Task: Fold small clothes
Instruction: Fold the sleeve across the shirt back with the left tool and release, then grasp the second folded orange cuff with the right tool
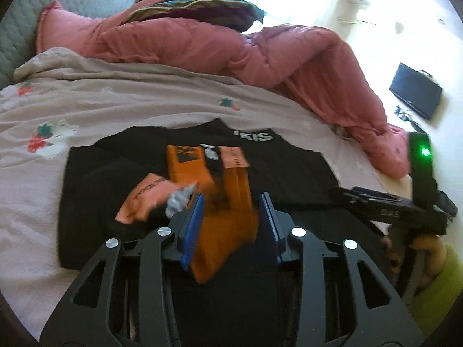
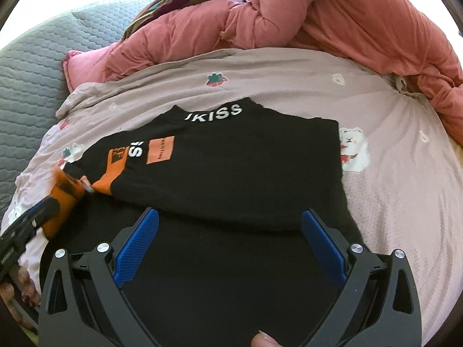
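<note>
A small black top with white lettering and orange patches lies flat on the bed; it also shows in the left wrist view. My left gripper is shut on its orange sleeve, holding it lifted over the black body; the same sleeve shows at the left edge of the right wrist view. My right gripper is open and empty, just above the near part of the top.
The top rests on a pale pink sheet with bear and strawberry prints. A bunched pink duvet lies behind it. A grey quilted pillow is at the left. A dark flat device lies off the bed at right.
</note>
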`<act>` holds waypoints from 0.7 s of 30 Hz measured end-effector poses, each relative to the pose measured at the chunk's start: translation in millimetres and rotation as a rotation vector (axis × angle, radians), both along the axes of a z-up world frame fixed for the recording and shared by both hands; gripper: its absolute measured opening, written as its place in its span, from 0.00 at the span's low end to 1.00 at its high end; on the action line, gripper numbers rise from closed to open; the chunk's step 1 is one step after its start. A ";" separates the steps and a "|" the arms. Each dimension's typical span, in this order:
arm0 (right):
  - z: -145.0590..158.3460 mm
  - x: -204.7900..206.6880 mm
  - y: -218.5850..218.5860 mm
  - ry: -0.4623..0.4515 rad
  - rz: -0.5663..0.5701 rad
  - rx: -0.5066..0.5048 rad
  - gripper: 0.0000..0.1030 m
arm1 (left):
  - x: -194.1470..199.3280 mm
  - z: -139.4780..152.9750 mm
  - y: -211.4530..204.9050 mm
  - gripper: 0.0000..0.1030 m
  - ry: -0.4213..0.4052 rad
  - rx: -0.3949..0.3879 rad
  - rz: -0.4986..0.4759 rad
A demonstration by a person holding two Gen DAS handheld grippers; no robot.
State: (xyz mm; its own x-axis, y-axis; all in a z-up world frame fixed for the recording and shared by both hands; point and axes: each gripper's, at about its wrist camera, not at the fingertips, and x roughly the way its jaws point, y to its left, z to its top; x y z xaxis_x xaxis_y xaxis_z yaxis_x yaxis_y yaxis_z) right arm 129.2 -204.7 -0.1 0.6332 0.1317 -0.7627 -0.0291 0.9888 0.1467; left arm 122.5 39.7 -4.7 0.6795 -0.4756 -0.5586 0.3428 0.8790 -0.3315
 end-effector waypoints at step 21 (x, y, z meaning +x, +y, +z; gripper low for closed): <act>-34.3 20.5 107.9 0.205 0.219 0.244 0.74 | 12.8 2.9 81.5 0.61 0.025 0.063 0.376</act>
State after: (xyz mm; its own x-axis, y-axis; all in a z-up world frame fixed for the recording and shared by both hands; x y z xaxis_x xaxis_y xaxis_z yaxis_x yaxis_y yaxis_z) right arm 149.7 -96.8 -34.4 0.4076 0.4404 -0.7999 -0.1814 0.8976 0.4018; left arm 135.4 121.2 -1.8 0.7860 -0.1594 -0.5973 -0.0153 0.9609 -0.2765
